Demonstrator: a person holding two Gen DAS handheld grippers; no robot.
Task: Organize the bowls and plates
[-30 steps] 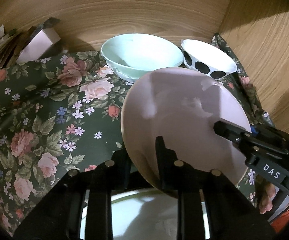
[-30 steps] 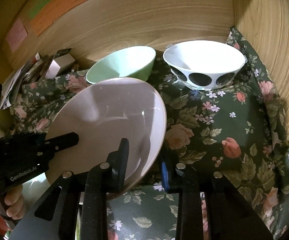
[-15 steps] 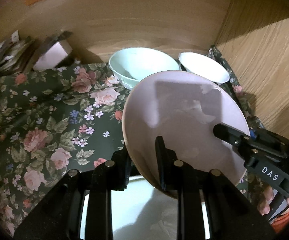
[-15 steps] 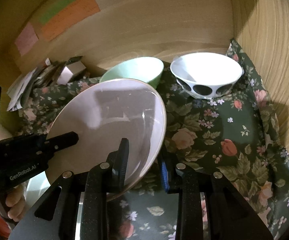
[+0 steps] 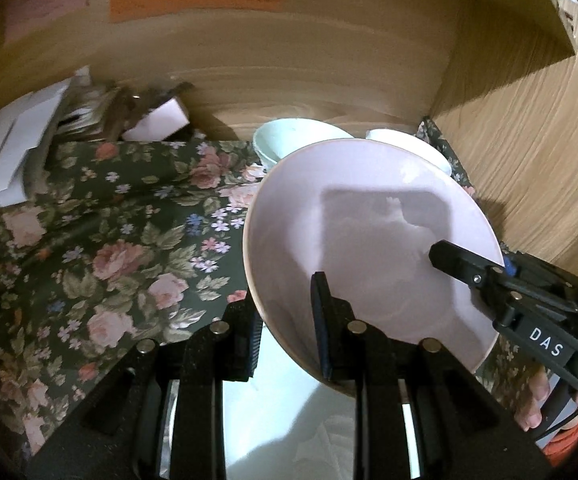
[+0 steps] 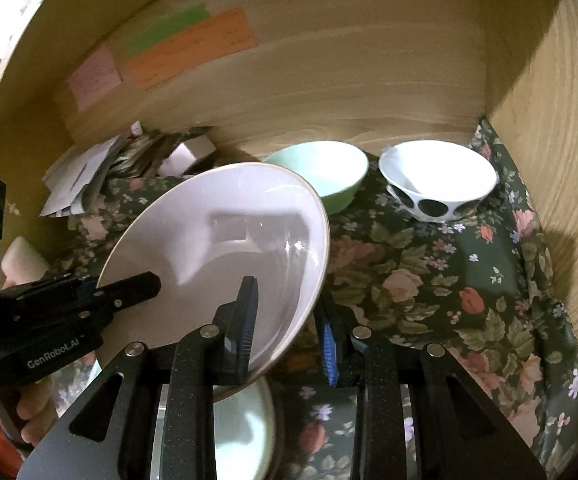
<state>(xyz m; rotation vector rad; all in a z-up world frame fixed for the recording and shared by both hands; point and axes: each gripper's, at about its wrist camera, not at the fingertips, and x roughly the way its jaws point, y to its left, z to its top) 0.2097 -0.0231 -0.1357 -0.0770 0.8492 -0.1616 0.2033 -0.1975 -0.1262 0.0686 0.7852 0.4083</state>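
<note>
A pale pink plate is held in the air, tilted, above the floral cloth. My left gripper is shut on its near left rim. My right gripper is shut on its near right rim; it shows in the left wrist view at the plate's right edge. The left gripper shows in the right wrist view. A mint green bowl and a white bowl with black dots stand at the back by the wooden wall. Another white plate lies below the held one.
The floral cloth covers the surface inside a wooden alcove, with a wall close on the right. Papers and a small box are heaped at the back left. Coloured notes stick on the back wall.
Both grippers have lifted the pink plate higher and drawn it back from the bowls. The bowls look smaller and farther, and more of the back wall shows.
</note>
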